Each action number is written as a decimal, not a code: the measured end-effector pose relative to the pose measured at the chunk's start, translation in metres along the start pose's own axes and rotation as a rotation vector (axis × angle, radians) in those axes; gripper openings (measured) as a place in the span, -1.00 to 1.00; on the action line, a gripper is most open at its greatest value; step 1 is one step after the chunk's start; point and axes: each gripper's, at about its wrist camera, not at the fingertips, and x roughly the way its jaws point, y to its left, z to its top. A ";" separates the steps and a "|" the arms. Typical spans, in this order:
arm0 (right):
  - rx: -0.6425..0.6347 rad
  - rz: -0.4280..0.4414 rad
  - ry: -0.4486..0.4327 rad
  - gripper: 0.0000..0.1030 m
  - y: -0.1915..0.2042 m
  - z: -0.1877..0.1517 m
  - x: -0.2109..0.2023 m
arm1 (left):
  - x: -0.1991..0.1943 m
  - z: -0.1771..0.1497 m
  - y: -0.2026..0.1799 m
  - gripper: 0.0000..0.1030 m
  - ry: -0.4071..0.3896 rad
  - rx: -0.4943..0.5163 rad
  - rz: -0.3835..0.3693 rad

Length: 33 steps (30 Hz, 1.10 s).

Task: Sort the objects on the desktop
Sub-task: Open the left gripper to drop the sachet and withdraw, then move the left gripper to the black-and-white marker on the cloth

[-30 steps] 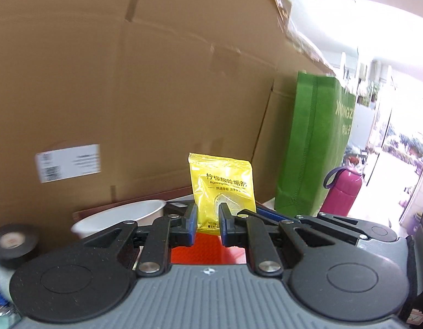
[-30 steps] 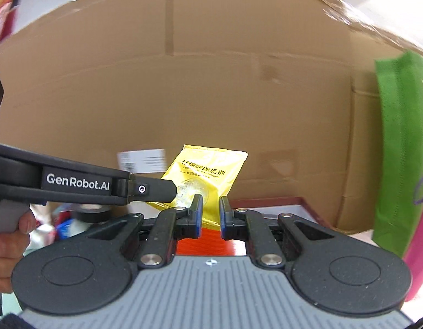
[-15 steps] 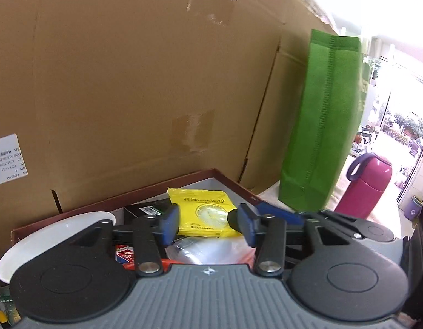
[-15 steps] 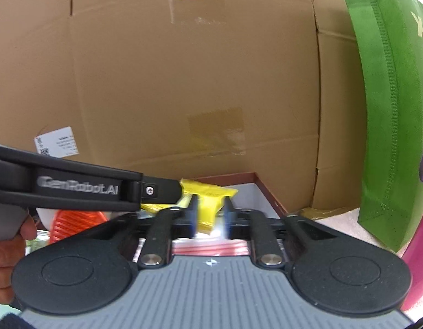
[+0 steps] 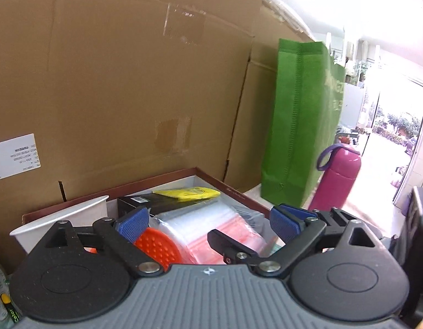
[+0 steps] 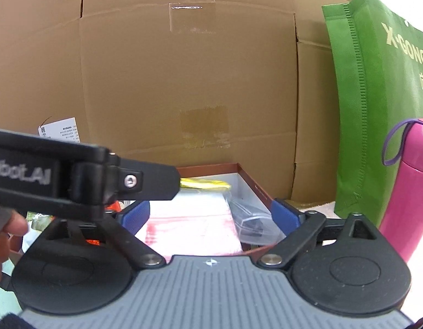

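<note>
Both tongs (image 5: 210, 223) (image 6: 211, 215) just spread wide, empty; yellow sachet (image 5: 188, 193) lies flat in the box (image 5: 230, 192).

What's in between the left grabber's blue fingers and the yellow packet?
In the left wrist view, clear zip bags and a black box lie between the left gripper and the yellow packet, all inside the tray.

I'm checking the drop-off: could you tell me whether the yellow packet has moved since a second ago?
Yes. The yellow packet has gone down from upright in front of the cardboard wall to flat inside the brown-rimmed box, at its far end.
</note>
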 end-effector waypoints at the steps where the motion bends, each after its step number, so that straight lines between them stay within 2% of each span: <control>1: 0.000 -0.003 -0.002 0.84 0.001 -0.001 -0.002 | -0.003 -0.001 -0.001 0.90 -0.005 0.002 -0.004; 10: -0.011 -0.007 0.018 0.85 0.015 0.001 -0.023 | -0.028 -0.009 -0.013 0.92 -0.027 0.039 0.007; 21: -0.038 -0.014 0.047 0.87 0.030 0.000 -0.040 | -0.052 -0.023 -0.016 0.92 -0.017 0.011 0.034; 25: -0.059 0.003 0.067 0.96 0.042 -0.001 -0.050 | -0.069 -0.036 -0.013 0.92 -0.020 -0.022 0.054; 33: -0.127 0.079 0.138 0.96 0.082 -0.013 -0.068 | -0.105 -0.071 0.004 0.93 -0.012 -0.156 0.120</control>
